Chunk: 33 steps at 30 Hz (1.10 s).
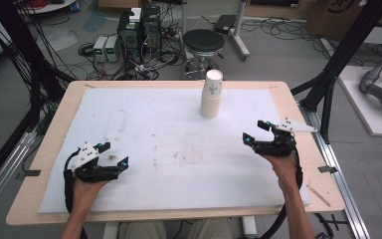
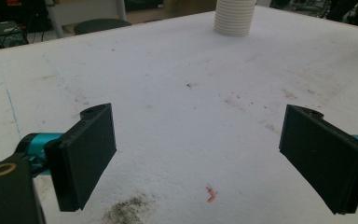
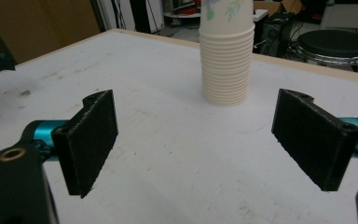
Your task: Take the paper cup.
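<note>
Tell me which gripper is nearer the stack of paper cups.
Right. The right gripper sits just in front of the stack of paper cups, a bit right. The left gripper is far across the table, near its front left.

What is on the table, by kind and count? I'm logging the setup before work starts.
Stack of paper cups: 1
White mat: 1
Hand-held grippers: 2, left gripper and right gripper, both open
Total: 4
</note>
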Tool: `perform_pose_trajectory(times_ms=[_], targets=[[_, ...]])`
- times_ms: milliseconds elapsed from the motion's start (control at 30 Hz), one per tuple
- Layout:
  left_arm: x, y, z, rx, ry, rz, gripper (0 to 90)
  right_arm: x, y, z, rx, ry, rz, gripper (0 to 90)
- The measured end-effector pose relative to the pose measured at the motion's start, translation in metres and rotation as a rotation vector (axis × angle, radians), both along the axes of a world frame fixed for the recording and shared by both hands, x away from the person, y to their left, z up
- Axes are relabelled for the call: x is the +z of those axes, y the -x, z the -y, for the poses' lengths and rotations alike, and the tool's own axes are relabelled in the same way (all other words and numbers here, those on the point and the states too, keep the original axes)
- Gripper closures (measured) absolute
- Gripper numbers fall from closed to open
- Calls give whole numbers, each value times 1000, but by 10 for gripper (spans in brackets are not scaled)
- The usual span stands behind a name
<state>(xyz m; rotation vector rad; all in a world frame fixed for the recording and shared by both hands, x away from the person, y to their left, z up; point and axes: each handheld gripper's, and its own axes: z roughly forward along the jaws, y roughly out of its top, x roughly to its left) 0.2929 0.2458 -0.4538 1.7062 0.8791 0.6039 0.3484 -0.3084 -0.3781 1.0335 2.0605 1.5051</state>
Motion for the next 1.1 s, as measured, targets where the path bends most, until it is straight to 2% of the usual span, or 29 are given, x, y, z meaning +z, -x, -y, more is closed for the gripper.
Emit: perform_pose_trajectory(times_ms=[167, 400, 533, 733, 933, 1100], targets=[[0, 0, 0, -5, -2, 0, 107, 31, -22, 5, -4, 11, -2, 147], [0, -1, 0, -6, -2, -8, 106, 64, -51, 2, 1, 68, -4, 147], [0, -2, 0, -4, 1, -15, 107, 74, -65, -5, 10, 97, -16, 148], [0, -3, 0, -6, 2, -25, 106, 89, -89, -14, 28, 106, -19, 148], [0, -3, 0, -6, 2, -28, 106, 106, -113, -23, 45, 147, -34, 148], [0, -3, 0, -6, -1, -32, 107, 114, -135, -32, 66, 183, -83, 147]])
